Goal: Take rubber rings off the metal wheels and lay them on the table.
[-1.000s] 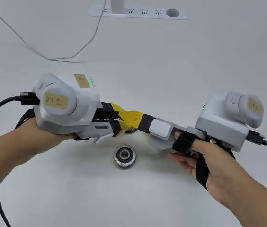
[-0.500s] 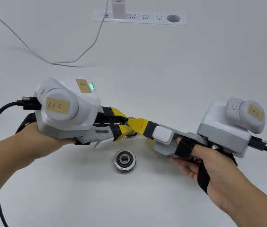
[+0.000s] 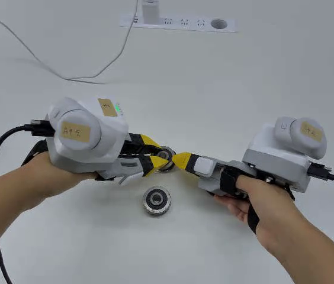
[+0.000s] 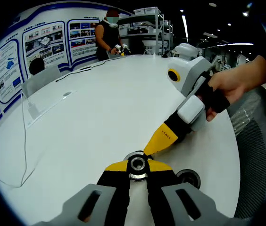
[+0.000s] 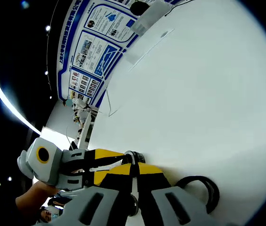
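left tongs [image 3: 157, 160] clamped on a metal wheel [image 4: 137, 165], gripped by its sides between the yellow pads, hub facing the left gripper view's camera. right tongs [image 3: 183, 160] narrow, the yellow pads almost together, their tip touching the rim of the held wheel on the side away from the left hand [image 3: 48, 171]; whether they pinch anything cannot be told. second wheel [image 3: 156, 200] lies flat on the white surface [image 3: 232, 83], just nearer the person than the two tongs and apart from both, its dark rubber ring [image 3: 145, 200] on the rim. right hand [image 3: 262, 204] grips the right tool. power strip [image 3: 179, 22] and grey cable [image 3: 66, 74] lie at the far side.
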The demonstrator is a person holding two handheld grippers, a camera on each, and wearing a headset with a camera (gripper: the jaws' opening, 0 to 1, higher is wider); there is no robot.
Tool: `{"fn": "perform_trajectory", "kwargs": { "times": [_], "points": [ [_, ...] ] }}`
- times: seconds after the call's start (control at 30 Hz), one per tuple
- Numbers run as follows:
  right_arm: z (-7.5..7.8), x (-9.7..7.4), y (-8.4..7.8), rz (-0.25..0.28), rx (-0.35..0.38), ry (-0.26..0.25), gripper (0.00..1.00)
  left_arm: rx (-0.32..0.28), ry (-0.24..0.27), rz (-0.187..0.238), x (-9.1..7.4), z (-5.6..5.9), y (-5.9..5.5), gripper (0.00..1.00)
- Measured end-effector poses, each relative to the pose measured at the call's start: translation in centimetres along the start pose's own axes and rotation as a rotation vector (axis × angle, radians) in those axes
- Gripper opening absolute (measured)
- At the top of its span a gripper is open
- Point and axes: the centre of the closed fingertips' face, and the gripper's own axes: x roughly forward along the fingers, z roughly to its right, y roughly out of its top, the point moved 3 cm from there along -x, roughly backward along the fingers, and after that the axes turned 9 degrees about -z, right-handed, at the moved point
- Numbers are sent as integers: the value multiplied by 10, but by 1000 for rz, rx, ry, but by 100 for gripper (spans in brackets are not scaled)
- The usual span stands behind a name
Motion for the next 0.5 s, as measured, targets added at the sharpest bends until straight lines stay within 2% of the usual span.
{"fn": "perform_trajectory", "kwargs": {
  "times": [0.37,0.5],
  "points": [
    [-10,-3,-4,-4,-27,-28,1,-4,4,4,0,0,0,12],
    [-12,-3,-5,0,-15,-35,0,-10,7,3,0,0,0,12]
  ]
}}
